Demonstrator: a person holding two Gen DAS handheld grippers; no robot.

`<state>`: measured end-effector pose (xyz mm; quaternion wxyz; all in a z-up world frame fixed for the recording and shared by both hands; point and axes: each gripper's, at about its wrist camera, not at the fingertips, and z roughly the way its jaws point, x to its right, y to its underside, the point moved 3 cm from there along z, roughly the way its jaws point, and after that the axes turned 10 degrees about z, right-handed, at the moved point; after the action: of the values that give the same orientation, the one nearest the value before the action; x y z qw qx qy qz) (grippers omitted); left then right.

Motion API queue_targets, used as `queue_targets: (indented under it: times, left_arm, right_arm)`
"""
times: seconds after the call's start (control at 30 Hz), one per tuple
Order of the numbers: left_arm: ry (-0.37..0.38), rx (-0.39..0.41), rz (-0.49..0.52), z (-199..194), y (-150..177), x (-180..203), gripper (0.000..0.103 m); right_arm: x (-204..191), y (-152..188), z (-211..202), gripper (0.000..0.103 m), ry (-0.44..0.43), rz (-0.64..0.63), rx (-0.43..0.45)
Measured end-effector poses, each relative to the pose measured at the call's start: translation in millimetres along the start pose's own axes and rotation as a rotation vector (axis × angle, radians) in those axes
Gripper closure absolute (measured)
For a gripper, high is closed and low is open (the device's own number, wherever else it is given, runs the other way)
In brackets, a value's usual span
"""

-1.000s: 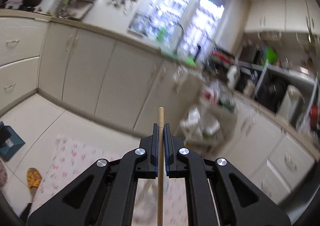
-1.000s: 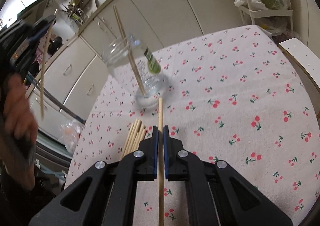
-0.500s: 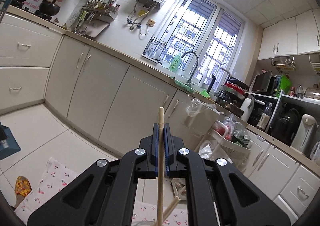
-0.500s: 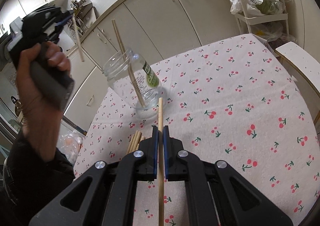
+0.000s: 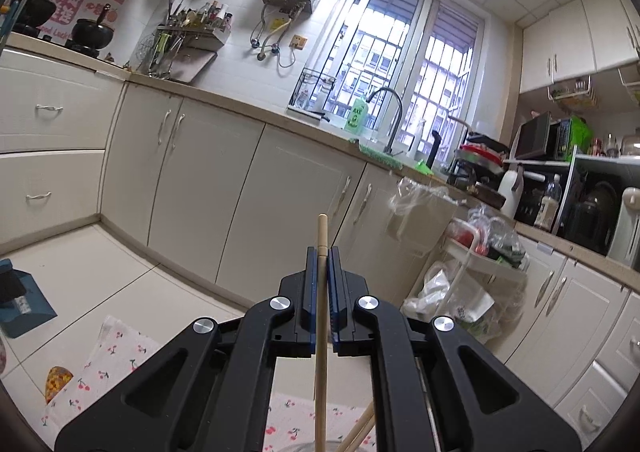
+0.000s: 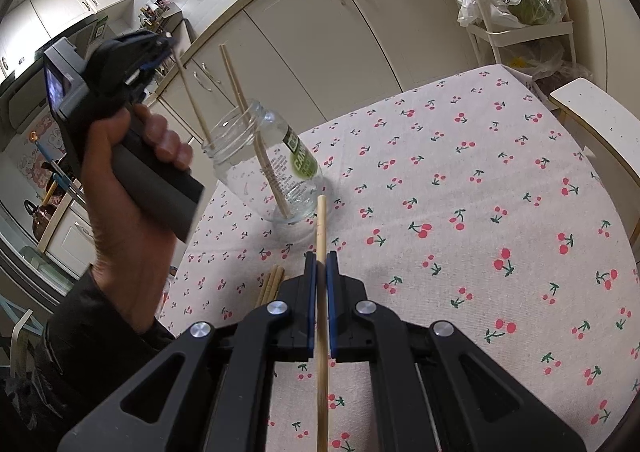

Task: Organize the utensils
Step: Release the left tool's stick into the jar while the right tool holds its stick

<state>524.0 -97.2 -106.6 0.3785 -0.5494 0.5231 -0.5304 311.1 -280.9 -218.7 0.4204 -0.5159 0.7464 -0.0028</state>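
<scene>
A chopstick (image 6: 188, 91) is being held clamped in the left gripper (image 6: 166, 41), its long axis slanting down and to the right, with the lower tip being aimed at the mouth of the glass jar (image 6: 272, 167). The tip is being seen at the jar's left rim; whether it is already inside cannot be told. The jar is being kept upright on the cherry-print tablecloth (image 6: 480, 211), in the far left part of the table, with at least one chopstick already leaning in it. The left gripper is judged the nearer to the jar. A second chopstick (image 6: 321, 292) is being gripped in the closed jaws of the right gripper (image 6: 320, 264), pointing toward the jar's near side, just short of its base. More chopsticks (image 6: 272, 284) are lying flat left of those jaws.
</scene>
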Motion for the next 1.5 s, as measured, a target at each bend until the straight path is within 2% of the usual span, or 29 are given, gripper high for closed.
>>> queue_targets:
  times: [0.33, 0.53, 0.63, 0.73, 0.8, 0.93, 1.0, 1.07, 1.2, 1.3, 1.5]
  left_arm:
    - [0.013, -0.064, 0.054, -12.0, 25.7, 0.7, 0.098]
    - [0.041, -0.125, 0.128, -22.9, 37.9, 7.3, 0.098]
    - [0.044, -0.165, 0.144, -28.7, 44.1, 5.1, 0.094]
    - [0.04, -0.19, 0.144, -39.0, 46.9, -2.4, 0.081]
    - [0.033, -0.197, 0.147, -53.9, 47.7, -9.5, 0.062]
    - [0.015, -0.21, 0.151, -91.2, 54.6, -28.2, 0.045]
    - [-0.001, -0.226, 0.137, -109.4, 62.7, -41.1, 0.036]
    - [-0.023, -0.256, 0.102, -125.9, 75.1, -58.1, 0.033]
    - [-0.068, -0.303, -0.01, -147.3, 98.5, -90.9, 0.031]
    - [-0.098, -0.303, -0.084, -155.8, 110.1, -109.7, 0.03]
    - [-0.108, -0.308, -0.171, -154.8, 124.1, -125.9, 0.028]
  right_arm:
    - [-0.5, -2.4, -6.3, 0.097, -0.009, -0.002, 0.017]
    - [0.2, -5.5, -12.7, 0.097, -0.014, -0.002, 0.046]
    - [-0.2, -7.4, -16.0, 0.097, -0.017, -0.003, 0.067]
    - [-0.9, -8.9, -19.0, 0.097, -0.022, -0.007, 0.088]
    - [-0.9, -11.0, -21.6, 0.097, -0.032, -0.002, 0.103]
    - [-7.5, -22.1, -34.1, 0.097, -0.062, 0.007, 0.171]
    - [-18.4, -32.3, -40.8, 0.097, -0.09, 0.012, 0.218]
    - [-36.4, -46.9, -46.3, 0.097, -0.113, -0.002, 0.282]
    - [-73.0, -80.1, -48.2, 0.097, -0.16, 0.004, 0.399]
    - [-92.0, -104.6, -46.9, 0.097, -0.177, 0.03, 0.468]
    - [-116.5, -141.5, -27.4, 0.097, -0.163, 0.036, 0.578]
